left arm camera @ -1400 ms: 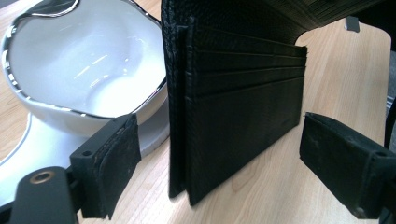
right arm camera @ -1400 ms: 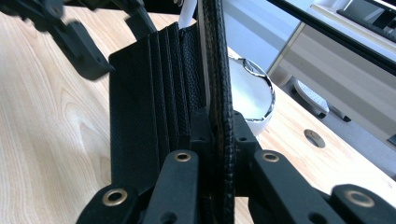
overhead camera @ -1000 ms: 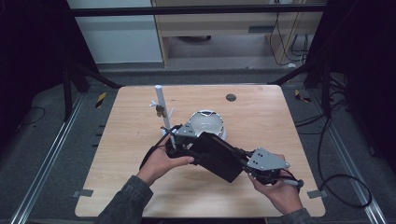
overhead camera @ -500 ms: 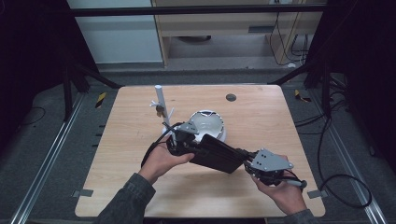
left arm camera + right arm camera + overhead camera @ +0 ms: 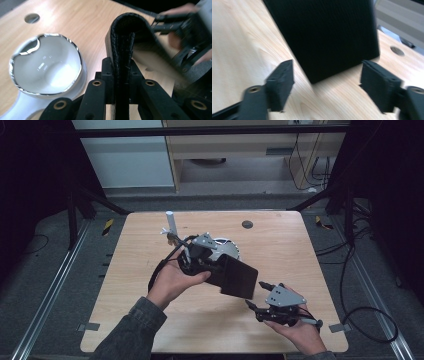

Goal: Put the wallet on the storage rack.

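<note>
Dim surroundings, evenly lit table [image 5: 150, 320]; gripper views show motion blur.

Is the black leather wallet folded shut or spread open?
Folded shut. In the left gripper view, the wallet shows its rounded spine with both halves pressed together between the jaws of the left gripper.

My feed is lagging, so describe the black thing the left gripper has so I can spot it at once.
Start at the round-cornered wooden table and find the white bowl near its middle. Just in front of it, the left gripper is shut on a flat black folded wallet. It is the sole flat, dark, textured square, lifted toward the open right gripper.
</note>
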`<control>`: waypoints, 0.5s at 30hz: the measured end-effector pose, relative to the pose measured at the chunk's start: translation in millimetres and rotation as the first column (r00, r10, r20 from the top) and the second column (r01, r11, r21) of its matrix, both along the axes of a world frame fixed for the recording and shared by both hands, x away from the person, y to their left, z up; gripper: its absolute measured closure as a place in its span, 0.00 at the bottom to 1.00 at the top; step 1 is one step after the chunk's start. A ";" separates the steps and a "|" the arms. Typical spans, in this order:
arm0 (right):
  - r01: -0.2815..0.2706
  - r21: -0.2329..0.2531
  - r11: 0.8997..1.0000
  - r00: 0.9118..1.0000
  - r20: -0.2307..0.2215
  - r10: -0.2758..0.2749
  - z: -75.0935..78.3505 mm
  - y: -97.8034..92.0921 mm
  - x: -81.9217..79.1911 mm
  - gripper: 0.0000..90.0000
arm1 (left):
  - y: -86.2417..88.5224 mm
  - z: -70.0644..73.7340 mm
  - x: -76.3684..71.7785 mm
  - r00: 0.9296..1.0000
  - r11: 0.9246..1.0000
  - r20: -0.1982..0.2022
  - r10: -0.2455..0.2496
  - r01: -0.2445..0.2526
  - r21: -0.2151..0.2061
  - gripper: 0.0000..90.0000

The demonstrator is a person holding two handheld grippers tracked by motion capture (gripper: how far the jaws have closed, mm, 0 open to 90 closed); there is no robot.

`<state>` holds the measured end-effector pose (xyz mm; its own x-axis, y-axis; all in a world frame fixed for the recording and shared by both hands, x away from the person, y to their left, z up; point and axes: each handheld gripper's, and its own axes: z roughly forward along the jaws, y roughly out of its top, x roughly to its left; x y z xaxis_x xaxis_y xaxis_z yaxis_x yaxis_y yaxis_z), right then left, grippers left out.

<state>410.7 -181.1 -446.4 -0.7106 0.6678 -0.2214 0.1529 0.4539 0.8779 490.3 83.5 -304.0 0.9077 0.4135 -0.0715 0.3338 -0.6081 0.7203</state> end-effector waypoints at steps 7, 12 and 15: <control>0.169 0.038 0.985 0.980 -0.113 -0.164 -26.9 -20.2 18.2 0.13 | 7.8 30.6 0.4 0.999 0.999 0.035 0.036 -0.036 -0.006 0.89; 0.292 0.007 0.956 0.940 -0.187 -0.285 -37.4 -33.5 28.8 0.09 | 11.4 46.7 2.8 0.997 0.998 0.055 0.059 -0.058 -0.010 0.89; 0.351 0.005 0.936 0.906 -0.254 -0.338 -43.1 -38.7 33.7 0.08 | 11.7 51.6 4.6 0.995 0.997 0.065 0.071 -0.071 0.000 0.89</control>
<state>444.4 -219.8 -489.5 -0.4619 0.8864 -0.0303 0.5048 0.2908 0.8128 494.9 95.1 -252.4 0.8787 0.4773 -0.0122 0.3287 -0.5861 0.7405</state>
